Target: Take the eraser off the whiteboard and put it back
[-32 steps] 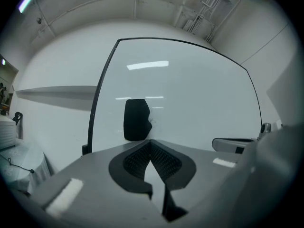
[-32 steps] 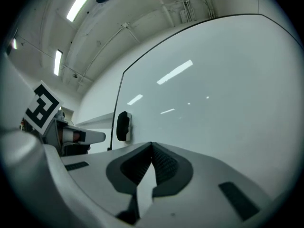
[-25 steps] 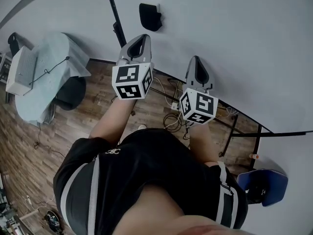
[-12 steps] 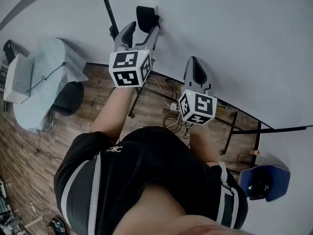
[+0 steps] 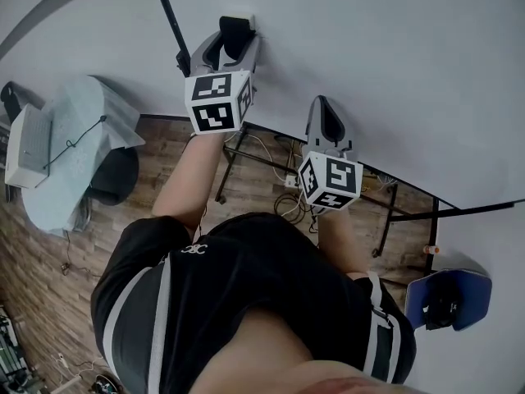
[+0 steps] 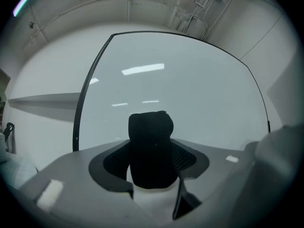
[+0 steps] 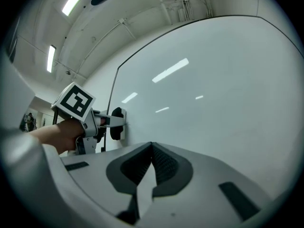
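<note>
The left gripper (image 5: 235, 39) straddles the eraser (image 6: 151, 148) on the whiteboard (image 5: 394, 72), jaws spread and just closing around it for the lift; the right gripper (image 5: 326, 107) idles, jaws pressed together

Head view: round worktop (image 5: 107, 97) under a pale cloth is sitting at 9 o'clock. A white box (image 5: 25, 142) is lying at its 9 o'clock edge, and a dark cable (image 5: 78, 136) is running across the cloth. A black round seat (image 5: 115, 171) is tucking in at the worktop's 5 o'clock side. Wood floor (image 5: 49, 269) is filling 7 to 9 o'clock. Loose cables (image 5: 289, 203) are tangling on the floor near centre. Blue chair (image 5: 469, 290) is standing at 4 o'clock. Right gripper view: ceiling strip light (image 7: 71, 4) is glowing at 11 o'clock.
</note>
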Action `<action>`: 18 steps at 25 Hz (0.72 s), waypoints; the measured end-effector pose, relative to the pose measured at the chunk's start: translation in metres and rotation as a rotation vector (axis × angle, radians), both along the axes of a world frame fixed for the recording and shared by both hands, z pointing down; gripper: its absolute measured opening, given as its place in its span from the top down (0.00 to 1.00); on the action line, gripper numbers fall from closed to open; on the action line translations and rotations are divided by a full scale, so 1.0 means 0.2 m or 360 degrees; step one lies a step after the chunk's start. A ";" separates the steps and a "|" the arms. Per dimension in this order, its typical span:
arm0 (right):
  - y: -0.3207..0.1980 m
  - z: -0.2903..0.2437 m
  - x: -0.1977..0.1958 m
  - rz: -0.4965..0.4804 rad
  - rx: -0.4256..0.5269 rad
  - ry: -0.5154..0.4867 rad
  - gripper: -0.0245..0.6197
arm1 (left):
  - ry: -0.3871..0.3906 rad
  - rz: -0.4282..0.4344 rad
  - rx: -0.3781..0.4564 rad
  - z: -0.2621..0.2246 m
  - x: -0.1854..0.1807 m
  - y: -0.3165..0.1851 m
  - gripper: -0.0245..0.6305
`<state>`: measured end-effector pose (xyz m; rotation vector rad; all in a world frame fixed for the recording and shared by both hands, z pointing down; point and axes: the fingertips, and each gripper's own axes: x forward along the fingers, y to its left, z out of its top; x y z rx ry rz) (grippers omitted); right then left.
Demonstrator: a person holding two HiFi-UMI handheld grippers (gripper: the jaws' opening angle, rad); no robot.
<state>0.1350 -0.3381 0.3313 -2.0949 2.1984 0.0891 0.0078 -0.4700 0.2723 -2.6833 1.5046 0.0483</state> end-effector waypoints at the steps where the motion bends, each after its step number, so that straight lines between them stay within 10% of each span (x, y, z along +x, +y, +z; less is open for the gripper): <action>1: 0.00 0.00 0.00 0.0003 -0.0002 0.0000 0.95 | 0.0004 0.0001 0.0001 0.00 0.00 0.00 0.58; 18: 0.02 0.05 0.04 -0.0011 -0.0049 -0.0056 0.95 | 0.0072 0.0046 0.0042 -0.04 -0.06 0.14 0.61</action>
